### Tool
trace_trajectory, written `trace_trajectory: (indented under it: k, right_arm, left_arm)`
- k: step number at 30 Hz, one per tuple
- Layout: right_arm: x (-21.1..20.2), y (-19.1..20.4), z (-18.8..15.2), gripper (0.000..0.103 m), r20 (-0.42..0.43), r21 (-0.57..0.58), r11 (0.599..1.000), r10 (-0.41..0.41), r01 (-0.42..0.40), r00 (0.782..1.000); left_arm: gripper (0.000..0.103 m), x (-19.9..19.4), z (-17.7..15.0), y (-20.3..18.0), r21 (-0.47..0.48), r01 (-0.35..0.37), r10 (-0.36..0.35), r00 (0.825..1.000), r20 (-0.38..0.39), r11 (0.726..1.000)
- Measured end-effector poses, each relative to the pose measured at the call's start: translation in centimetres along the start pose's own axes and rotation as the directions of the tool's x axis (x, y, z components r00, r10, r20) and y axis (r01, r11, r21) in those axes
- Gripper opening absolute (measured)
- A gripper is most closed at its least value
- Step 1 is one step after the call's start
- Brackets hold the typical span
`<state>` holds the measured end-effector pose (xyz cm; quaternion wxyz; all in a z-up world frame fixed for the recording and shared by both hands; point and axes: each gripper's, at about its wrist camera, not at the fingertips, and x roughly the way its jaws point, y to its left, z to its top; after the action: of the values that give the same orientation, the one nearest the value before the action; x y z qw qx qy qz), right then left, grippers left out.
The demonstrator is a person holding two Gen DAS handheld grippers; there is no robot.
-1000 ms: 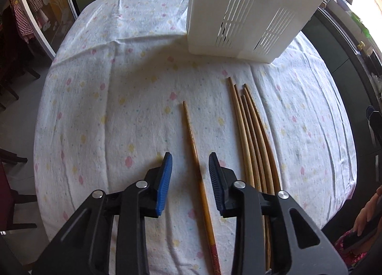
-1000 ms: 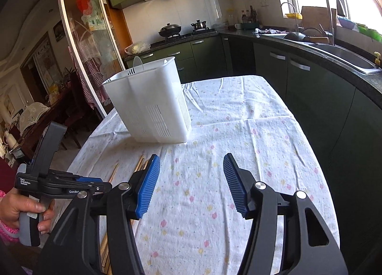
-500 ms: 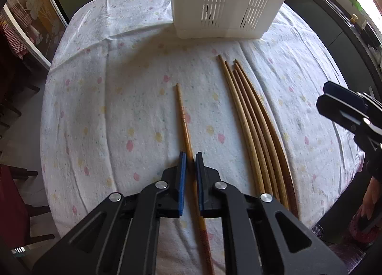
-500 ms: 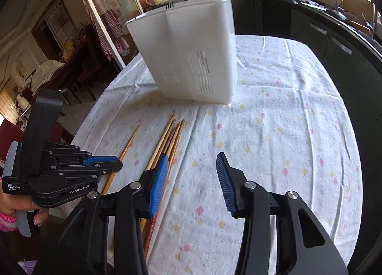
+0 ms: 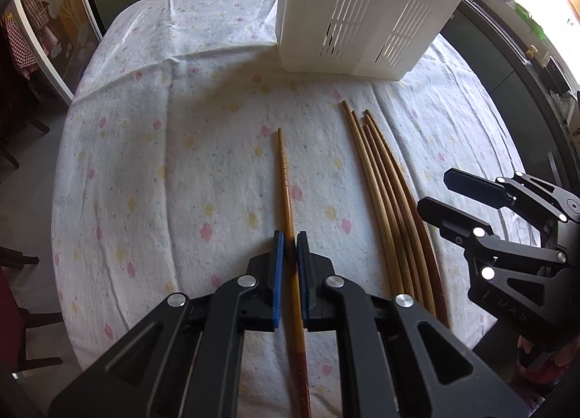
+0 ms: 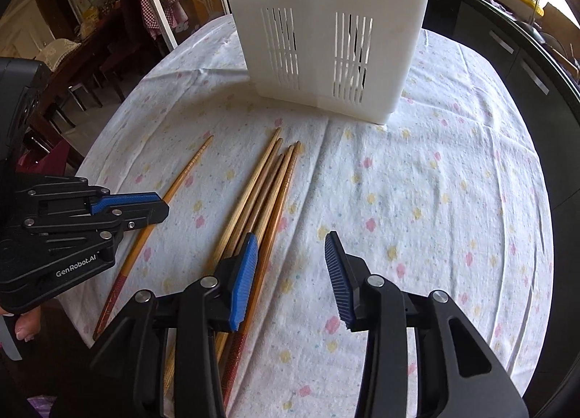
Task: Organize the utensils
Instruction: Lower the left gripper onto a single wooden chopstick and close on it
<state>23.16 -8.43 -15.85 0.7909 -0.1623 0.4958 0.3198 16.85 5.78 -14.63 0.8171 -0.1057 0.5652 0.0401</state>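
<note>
Left claw (image 5: 289, 247) clamping single chopstick (image 5: 284, 178), right claw (image 6: 291, 265) parted

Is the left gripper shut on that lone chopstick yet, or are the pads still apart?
Shut on it. The left gripper has its blue pads pressed on both sides of the lone chopstick, which still lies along the tablecloth.

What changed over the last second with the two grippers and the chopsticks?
The left gripper closed onto the lone chopstick. The right gripper swung down toward the bundle of chopsticks, its jaws narrowing but still open, nothing between them. The bundle, white utensil holder and tablecloth stayed put.
</note>
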Motion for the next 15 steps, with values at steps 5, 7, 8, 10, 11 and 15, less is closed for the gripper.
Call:
trace_trajectory:
  k: [5,7,8,10,11,15]
  right_arm:
    - [0.2,0.2,-0.5,0.039,0.001,-0.011,0.999,-0.051,0.051,0.999]
    - [0.2,0.5,-0.6,0.039,0.003,-0.016,0.999,-0.052,0.052,0.999]
    - [0.2,0.6,-0.6,0.039,0.008,-0.019,0.998,-0.062,0.062,0.998]
    - [0.2,0.8,-0.6,0.039,0.009,-0.020,0.998,-0.060,0.061,0.998]
    - [0.2,1.0,-0.7,0.039,0.008,-0.020,0.998,-0.051,0.051,0.999]
    - [0.2,1.2,-1.0,0.039,0.009,-0.022,0.998,-0.054,0.054,0.999]
  left_arm:
    - [0.008,0.0,-0.1,0.1,0.010,0.008,-0.008,1.000,0.010,1.000]
    - [0.008,-0.1,-0.1,0.2,0.012,0.009,-0.009,1.000,0.012,1.000]
    - [0.008,-0.1,-0.2,0.2,0.013,0.009,-0.009,1.000,0.013,1.000]
    - [0.008,-0.1,-0.2,0.2,0.013,0.008,-0.009,1.000,0.014,1.000]
    - [0.008,-0.1,-0.2,0.1,0.014,0.007,-0.007,1.000,0.014,1.000]
    - [0.008,-0.1,-0.3,0.0,0.015,0.006,-0.006,1.000,0.014,1.000]
